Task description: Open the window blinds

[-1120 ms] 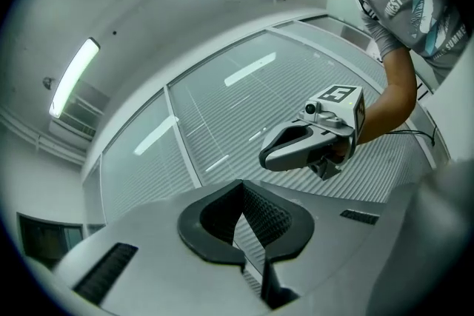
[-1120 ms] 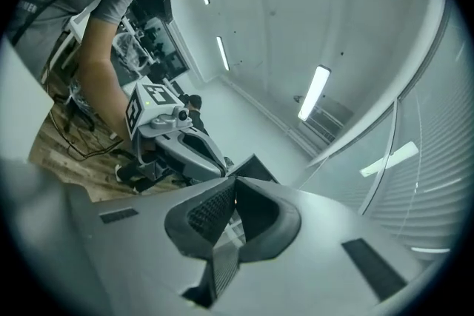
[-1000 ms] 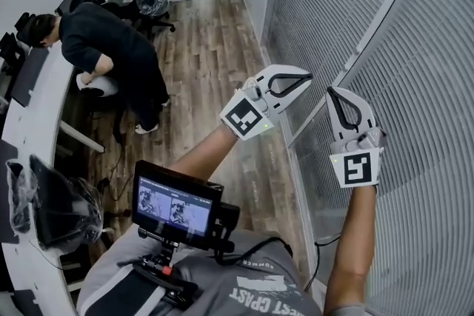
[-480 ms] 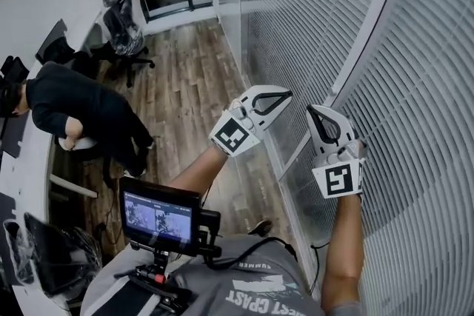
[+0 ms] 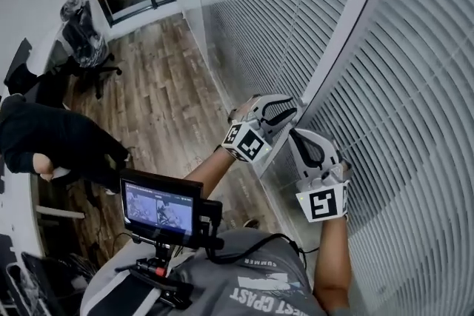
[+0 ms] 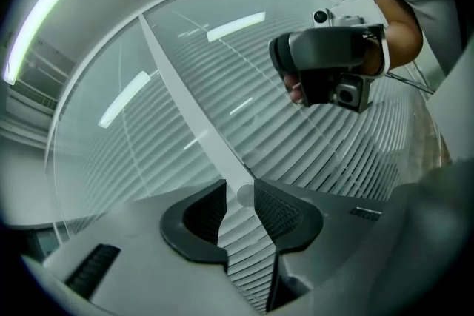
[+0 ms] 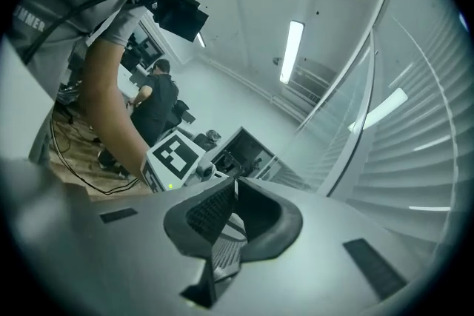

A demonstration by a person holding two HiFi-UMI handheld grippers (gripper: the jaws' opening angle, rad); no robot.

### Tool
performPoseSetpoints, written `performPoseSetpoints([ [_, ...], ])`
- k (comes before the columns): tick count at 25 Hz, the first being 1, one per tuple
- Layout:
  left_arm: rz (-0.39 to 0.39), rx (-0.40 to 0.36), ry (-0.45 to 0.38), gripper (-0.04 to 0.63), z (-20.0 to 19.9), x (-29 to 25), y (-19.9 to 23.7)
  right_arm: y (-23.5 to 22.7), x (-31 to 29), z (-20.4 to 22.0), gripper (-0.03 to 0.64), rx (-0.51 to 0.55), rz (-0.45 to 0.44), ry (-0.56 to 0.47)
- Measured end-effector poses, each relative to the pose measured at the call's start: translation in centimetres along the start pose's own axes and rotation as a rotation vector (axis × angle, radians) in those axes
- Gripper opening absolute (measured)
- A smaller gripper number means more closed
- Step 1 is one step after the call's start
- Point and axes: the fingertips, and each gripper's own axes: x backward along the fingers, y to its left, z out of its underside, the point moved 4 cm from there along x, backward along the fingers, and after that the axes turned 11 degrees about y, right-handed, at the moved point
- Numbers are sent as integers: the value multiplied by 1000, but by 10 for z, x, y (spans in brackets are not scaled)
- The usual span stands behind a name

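Both grippers had swung in against the white frame post (image 5: 344,26) since the earlier frame; the left gripper (image 5: 295,109) had just been spreading its jaws, the wand (image 6: 196,115) ending between them, unpinched; the right gripper (image 5: 295,134) was pressed together, empty; the blinds (image 5: 415,85) hung closed on both sides of the post.

The window blinds (image 5: 415,85) are thin, pale slats with a matt finish, set behind glossy glass (image 6: 133,92) that throws back bright reflections. Beside them runs a smooth white-painted frame post (image 5: 348,18). On the left, the floor (image 5: 163,85) is brown wood planking with a faint sheen, and the near T-shirt (image 5: 252,285) is soft grey cloth.
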Motion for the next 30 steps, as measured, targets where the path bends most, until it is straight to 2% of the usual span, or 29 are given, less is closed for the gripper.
performPoseSetpoints([
  [4, -9, -77, 12, 107, 7, -18, -18, 14, 2, 17, 5, -11, 23, 36],
  [13, 19, -183, -3, 107, 3, -17, -26, 14, -2, 18, 5, -11, 42, 82],
  [17, 39, -248, 25, 146, 12, -20, -31, 15, -9, 17, 5, -9, 42, 88],
  [22, 17, -253, 70, 143, 13, -32, -34, 21, -7, 19, 5, -12, 45, 98],
  [24, 25, -233, 86, 129, 10, -37, -29, 17, -8, 18, 5, -7, 38, 102],
  [25, 34, -190, 90, 129, 8, -38, -27, 14, -8, 17, 5, -7, 37, 104],
  [26, 51, -109, 89, 127, 6, -38, -24, 11, -7, 15, 5, -7, 37, 107],
  [27, 79, 13, 78, 127, 5, -37, -20, 8, -5, 13, 5, -9, 37, 110],
  [28, 117, 171, 56, 126, 4, -37, -16, 5, -4, 11, 5, -11, 37, 114],
  [30, 205, 551, -13, 126, 2, -35, -9, 2, -1, 8, 5, -13, 37, 117],
])
